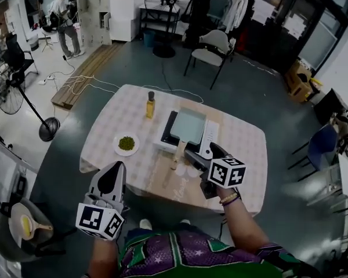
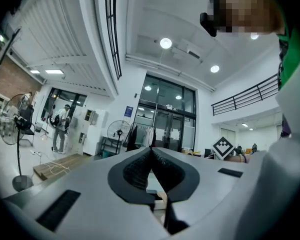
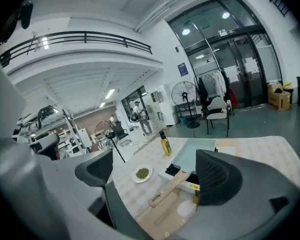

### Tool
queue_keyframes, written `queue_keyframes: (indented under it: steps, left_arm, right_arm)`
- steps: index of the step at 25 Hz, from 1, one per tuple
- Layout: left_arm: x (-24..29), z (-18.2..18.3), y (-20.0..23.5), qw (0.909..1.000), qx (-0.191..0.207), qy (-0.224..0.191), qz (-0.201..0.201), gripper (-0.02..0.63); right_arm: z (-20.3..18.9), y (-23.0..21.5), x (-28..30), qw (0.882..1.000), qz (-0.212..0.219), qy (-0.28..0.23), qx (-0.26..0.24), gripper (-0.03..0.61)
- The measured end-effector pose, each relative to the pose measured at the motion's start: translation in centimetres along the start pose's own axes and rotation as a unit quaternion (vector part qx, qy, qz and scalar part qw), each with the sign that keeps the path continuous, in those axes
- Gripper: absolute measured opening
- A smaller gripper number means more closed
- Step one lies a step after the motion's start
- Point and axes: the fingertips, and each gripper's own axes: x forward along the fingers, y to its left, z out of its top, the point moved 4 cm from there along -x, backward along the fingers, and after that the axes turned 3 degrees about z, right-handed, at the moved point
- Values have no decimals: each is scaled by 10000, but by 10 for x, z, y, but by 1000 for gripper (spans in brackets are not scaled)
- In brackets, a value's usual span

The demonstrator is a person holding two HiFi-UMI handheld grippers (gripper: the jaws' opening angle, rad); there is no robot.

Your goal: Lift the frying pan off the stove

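Observation:
A square pale-green frying pan (image 1: 187, 126) sits on a white tabletop stove (image 1: 209, 139), its wooden handle (image 1: 178, 153) pointing toward me. My right gripper (image 1: 192, 157) hovers just right of the handle's near end with its jaws wide open and nothing between them. The right gripper view shows the pan (image 3: 190, 154), the handle (image 3: 165, 189) and the stove (image 3: 171, 173) beyond the spread jaws of the right gripper (image 3: 155, 169). My left gripper (image 1: 117, 167) hangs off the table's near-left edge. In its own view the left gripper (image 2: 151, 151) is shut and empty.
A yellow oil bottle (image 1: 151, 105) stands left of the stove, and a white plate of green bits (image 1: 126, 143) lies nearer me. The checked table (image 1: 104, 132) has a wooden strip along its near edge. A chair (image 1: 211, 48), fans and a person stand further off.

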Motion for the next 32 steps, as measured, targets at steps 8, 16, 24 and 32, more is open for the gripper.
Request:
queue_keyframes:
  steps: [8,16,24,32]
  left_arm:
    - [7,-4,41,9995,128,83,-293,23]
    - [48,-18,52,9987,-26,292,-411,23]
    - [105,-27,57,9975,117,482,-507,23]
    - [137,-41,62,9956,53,722,-600,23]
  right_arm:
    - [-40,-16,40,9949,-765,448,482,499]
    - [-57,-49,91,9866,-924,789,1087,489]
    - [-87,-97,140,9698,-882,1094,1994,479]
    - [-108,-117,174,9490,-699,1292,2789,451]
